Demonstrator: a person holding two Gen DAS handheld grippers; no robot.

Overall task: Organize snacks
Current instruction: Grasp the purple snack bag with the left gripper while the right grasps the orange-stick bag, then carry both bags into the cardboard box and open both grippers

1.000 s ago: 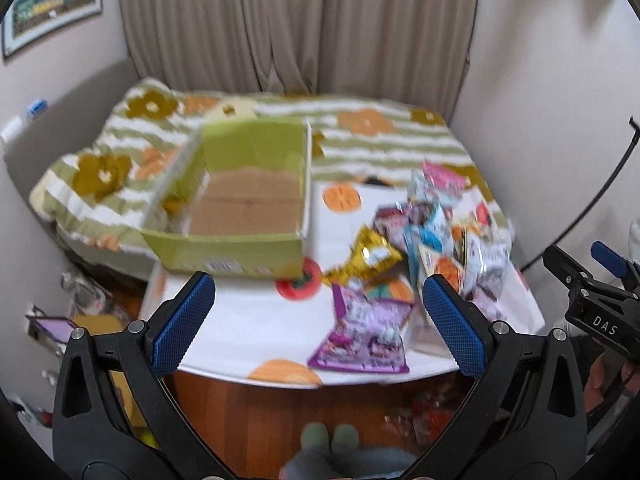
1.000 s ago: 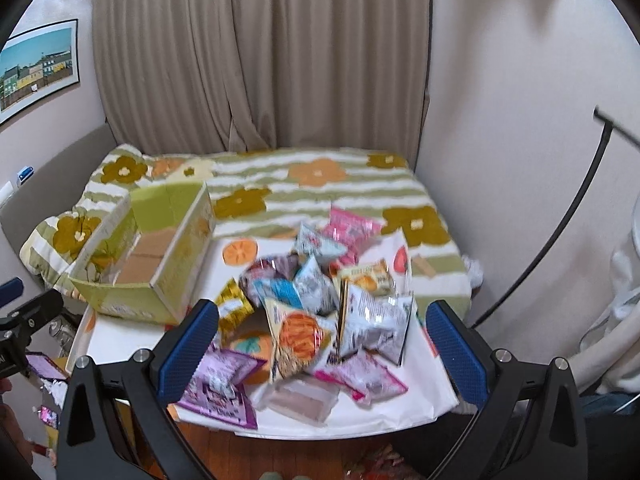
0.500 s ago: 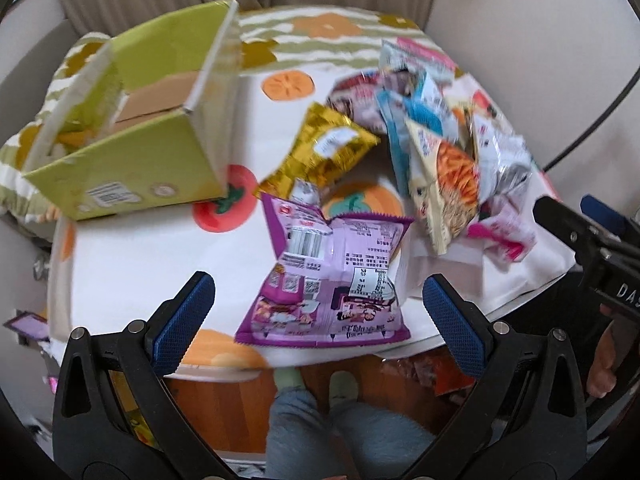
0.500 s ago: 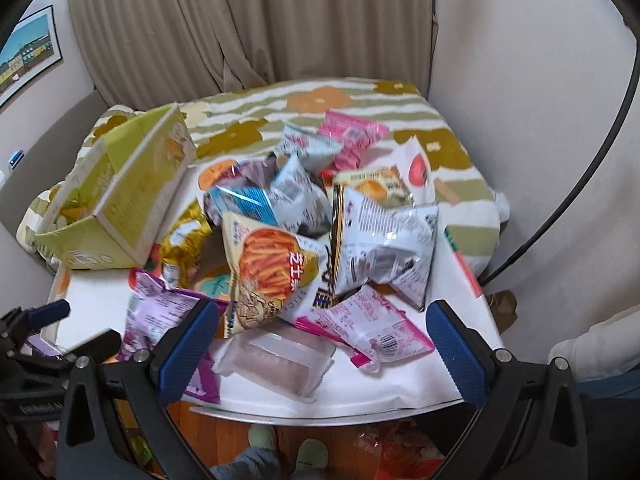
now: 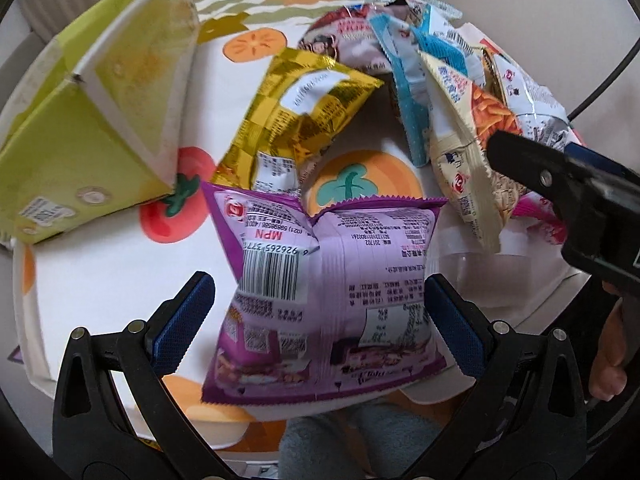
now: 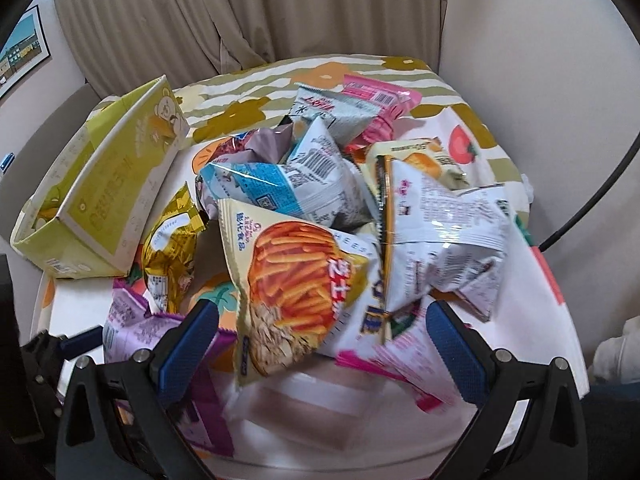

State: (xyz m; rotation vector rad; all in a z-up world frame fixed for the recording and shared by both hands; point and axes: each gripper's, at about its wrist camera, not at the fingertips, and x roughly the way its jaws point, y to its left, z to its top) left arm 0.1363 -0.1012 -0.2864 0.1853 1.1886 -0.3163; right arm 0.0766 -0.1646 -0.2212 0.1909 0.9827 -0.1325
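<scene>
Purple snack bag (image 5: 328,300): lies back side up, barcode showing, at the near edge of the tabletop (image 5: 100,280), between the two blue pads of the left gripper (image 5: 320,320).
Left gripper: tilted down over the purple snack bag, jaws wide apart, pads on either side of the bag and not pressing it.
Right gripper (image 6: 320,344): aimed down at the heap, jaws wide apart, the orange-stick snack bag (image 6: 296,280) between its pads; contact cannot be told.
Gold snack bag (image 5: 296,116): just behind the purple one, leaning toward the green box (image 5: 92,132).
Green box: at the left of the tabletop, open.
Snack pile (image 6: 360,184): blue, white and pink bags heaped at the right.
Person: a hand (image 5: 608,356) on the right gripper's handle.
Change from a second ago: both grippers have dropped from a raised view of the room to close over the bags; jaws as wide as before.
</scene>
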